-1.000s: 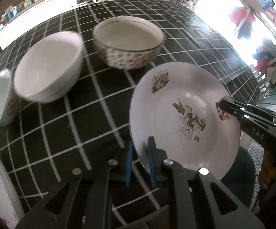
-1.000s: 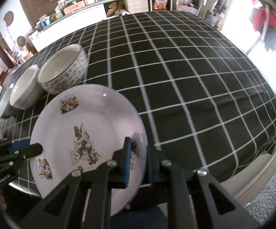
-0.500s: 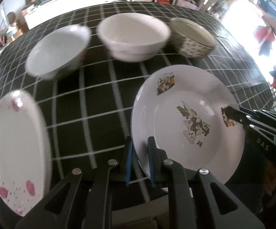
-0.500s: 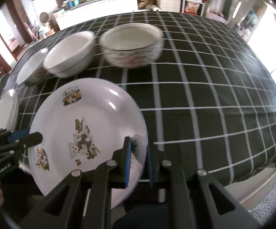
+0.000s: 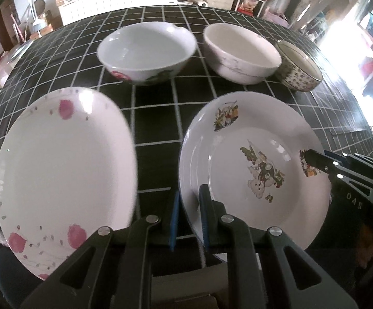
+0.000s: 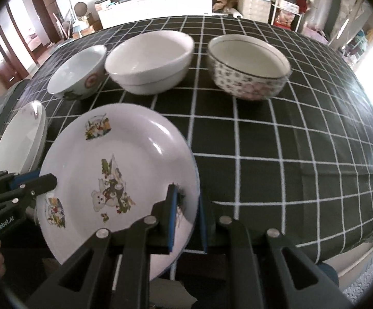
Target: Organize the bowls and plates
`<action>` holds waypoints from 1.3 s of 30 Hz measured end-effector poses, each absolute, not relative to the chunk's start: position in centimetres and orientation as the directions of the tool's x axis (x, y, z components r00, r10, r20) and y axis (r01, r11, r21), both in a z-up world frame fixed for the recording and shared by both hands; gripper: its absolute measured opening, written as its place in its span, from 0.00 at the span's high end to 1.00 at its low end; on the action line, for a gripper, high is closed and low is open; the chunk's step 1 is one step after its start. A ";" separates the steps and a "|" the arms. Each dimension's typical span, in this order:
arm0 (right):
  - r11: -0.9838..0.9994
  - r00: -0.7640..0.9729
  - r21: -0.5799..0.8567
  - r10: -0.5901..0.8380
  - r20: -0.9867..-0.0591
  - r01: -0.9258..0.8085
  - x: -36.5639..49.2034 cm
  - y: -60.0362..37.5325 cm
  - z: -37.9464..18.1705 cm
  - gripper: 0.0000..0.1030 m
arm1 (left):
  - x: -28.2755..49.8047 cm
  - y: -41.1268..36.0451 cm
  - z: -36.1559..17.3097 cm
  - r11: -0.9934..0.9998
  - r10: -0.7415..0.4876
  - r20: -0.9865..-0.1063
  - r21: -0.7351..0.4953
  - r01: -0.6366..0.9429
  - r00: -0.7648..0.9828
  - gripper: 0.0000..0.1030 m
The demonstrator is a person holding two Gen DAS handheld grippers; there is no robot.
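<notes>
A white plate with cartoon bear prints point(image 5: 253, 159) point(image 6: 114, 170) is held over the table's near edge by both grippers. My left gripper point(image 5: 188, 198) is shut on its left rim. My right gripper point(image 6: 186, 193) is shut on its right rim and shows in the left wrist view point(image 5: 315, 158). A white plate with pink flowers point(image 5: 62, 170) point(image 6: 21, 139) lies to the left. Behind stand three bowls: a red-flowered one point(image 5: 145, 51) point(image 6: 79, 72), a plain white one point(image 5: 240, 52) point(image 6: 150, 61) and a patterned one point(image 5: 298, 67) point(image 6: 248, 67).
The table has a black cloth with a white grid point(image 6: 289, 141). Its right half is bare cloth. White cabinets and shelves with clutter point(image 6: 160, 2) stand beyond the far edge. A bright window is at the right.
Both grippers have carried the bear plate leftward. The pink-flowered plate has come fully into the left wrist view and the bowls have shifted right.
</notes>
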State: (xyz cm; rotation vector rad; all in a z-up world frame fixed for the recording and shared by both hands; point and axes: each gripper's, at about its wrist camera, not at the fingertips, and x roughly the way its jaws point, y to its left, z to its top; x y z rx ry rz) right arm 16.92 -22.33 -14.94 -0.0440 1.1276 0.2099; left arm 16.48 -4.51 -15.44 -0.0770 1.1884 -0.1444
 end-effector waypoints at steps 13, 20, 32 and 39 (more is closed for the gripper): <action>0.979 0.419 0.103 0.170 -0.892 -0.178 16.6 -22.7 -15.2 0.81 | 16.2 -3.6 -15.4 0.988 -0.151 -0.917 -0.141 0.055 0.368 0.87; 0.981 0.422 0.091 0.158 -0.893 -0.174 16.3 -22.4 -15.1 0.81 | 16.3 -3.9 -15.3 0.990 -0.141 -0.918 -0.129 0.058 0.370 0.87; 0.983 0.459 0.128 0.175 -0.871 -0.132 16.2 -22.5 -12.5 0.81 | 16.1 -3.5 -12.6 0.993 -0.117 -0.895 -0.100 0.063 0.429 0.87; 0.979 0.495 0.122 0.189 -0.848 -0.164 16.2 -20.6 -9.5 0.82 | 15.4 -1.5 -9.0 0.995 -0.101 -0.868 -0.091 0.043 0.486 0.87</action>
